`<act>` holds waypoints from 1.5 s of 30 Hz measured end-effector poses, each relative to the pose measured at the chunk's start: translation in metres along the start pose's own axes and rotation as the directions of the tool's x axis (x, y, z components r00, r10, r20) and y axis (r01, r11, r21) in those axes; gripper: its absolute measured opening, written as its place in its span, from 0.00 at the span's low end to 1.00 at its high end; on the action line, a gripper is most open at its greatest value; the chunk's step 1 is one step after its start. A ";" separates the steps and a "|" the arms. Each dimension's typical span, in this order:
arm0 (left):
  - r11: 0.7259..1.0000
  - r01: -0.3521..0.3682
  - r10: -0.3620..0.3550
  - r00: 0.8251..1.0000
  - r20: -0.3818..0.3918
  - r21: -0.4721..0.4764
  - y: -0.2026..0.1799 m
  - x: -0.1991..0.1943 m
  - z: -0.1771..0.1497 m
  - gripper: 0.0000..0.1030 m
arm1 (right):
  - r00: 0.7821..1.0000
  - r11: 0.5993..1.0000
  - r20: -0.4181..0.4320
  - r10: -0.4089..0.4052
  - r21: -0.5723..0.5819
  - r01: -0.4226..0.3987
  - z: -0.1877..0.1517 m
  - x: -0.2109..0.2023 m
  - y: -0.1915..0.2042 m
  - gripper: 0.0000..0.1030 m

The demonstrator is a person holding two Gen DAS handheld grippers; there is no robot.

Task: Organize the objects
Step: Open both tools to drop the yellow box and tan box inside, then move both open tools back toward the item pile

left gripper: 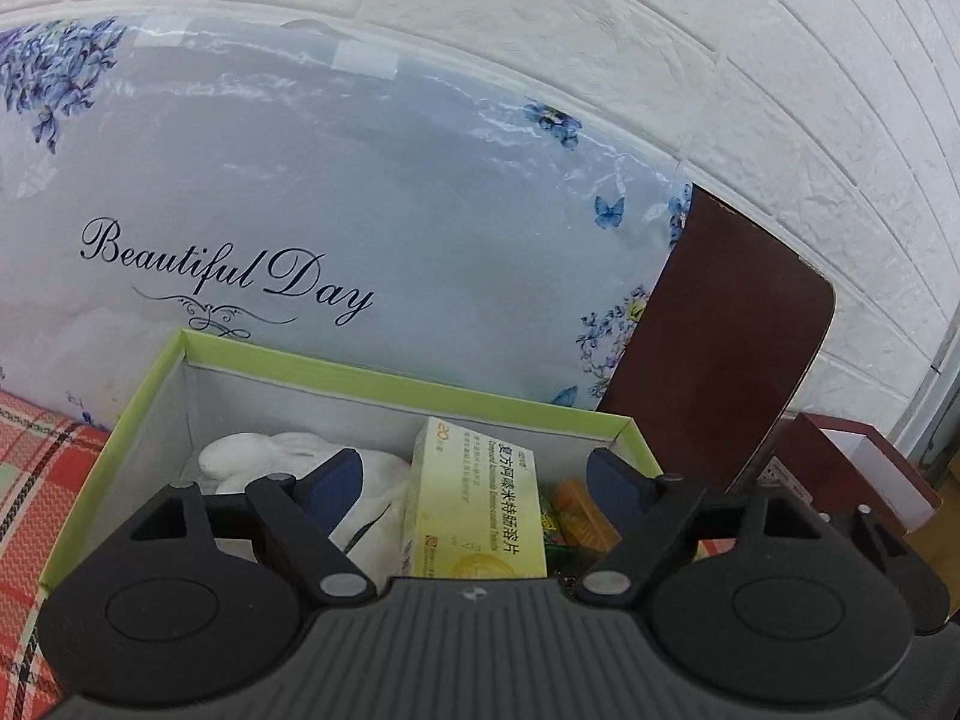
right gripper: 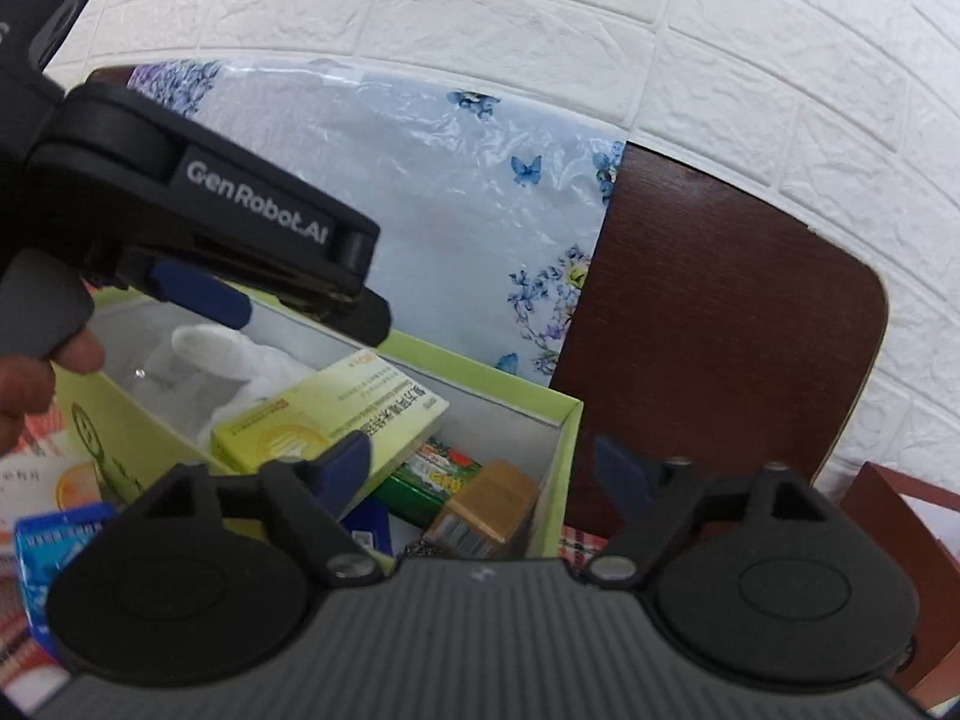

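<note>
An open box with a green rim and white inside holds a white rabbit figure, a yellow medicine box, a green packet and a small brown box. My left gripper hovers over this box with its jaws wide apart. The yellow medicine box lies tilted below them, untouched. In the right wrist view the left gripper's blue finger pad hangs above the rabbit figure. My right gripper stands open and empty over the box's near right corner.
A floral plastic sheet reading "Beautiful Day" and a dark brown board lean on the white brick wall. A red-brown box sits at the right. A blue packet lies at the left on plaid cloth. A hand grips the left tool.
</note>
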State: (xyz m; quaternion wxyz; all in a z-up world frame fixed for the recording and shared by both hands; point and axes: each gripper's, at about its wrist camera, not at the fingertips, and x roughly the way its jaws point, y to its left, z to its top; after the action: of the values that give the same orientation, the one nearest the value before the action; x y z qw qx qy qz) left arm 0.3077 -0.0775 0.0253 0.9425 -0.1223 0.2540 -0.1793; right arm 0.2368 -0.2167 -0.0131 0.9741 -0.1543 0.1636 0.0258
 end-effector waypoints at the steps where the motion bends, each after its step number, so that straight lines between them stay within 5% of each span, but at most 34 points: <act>1: 1.000 -0.005 0.005 1.000 -0.005 -0.006 0.001 -0.002 -0.001 0.82 | 1.000 1.000 -0.004 0.000 0.006 0.000 -0.002 -0.002 0.001 0.89; 5: 1.000 -0.029 0.028 0.999 -0.028 -0.005 -0.002 -0.016 -0.002 0.82 | 1.000 0.999 -0.009 -0.004 0.046 0.005 0.000 -0.015 -0.001 1.00; 24: 0.984 -0.141 0.139 0.990 0.022 0.109 -0.046 -0.151 -0.033 0.83 | 0.999 0.981 -0.006 0.036 0.190 -0.034 0.000 -0.146 -0.007 1.00; 45: 0.980 -0.185 0.193 0.971 -0.143 0.069 -0.034 -0.200 -0.125 0.83 | 0.990 0.942 -0.122 0.065 0.334 -0.021 -0.070 -0.232 -0.001 1.00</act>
State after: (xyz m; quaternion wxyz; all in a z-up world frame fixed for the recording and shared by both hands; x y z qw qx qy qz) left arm 0.0717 -0.0458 0.0181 0.9367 -0.0580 0.3292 -0.1042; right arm -0.0045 -0.2389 0.0002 0.9724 0.0141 0.2327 0.0091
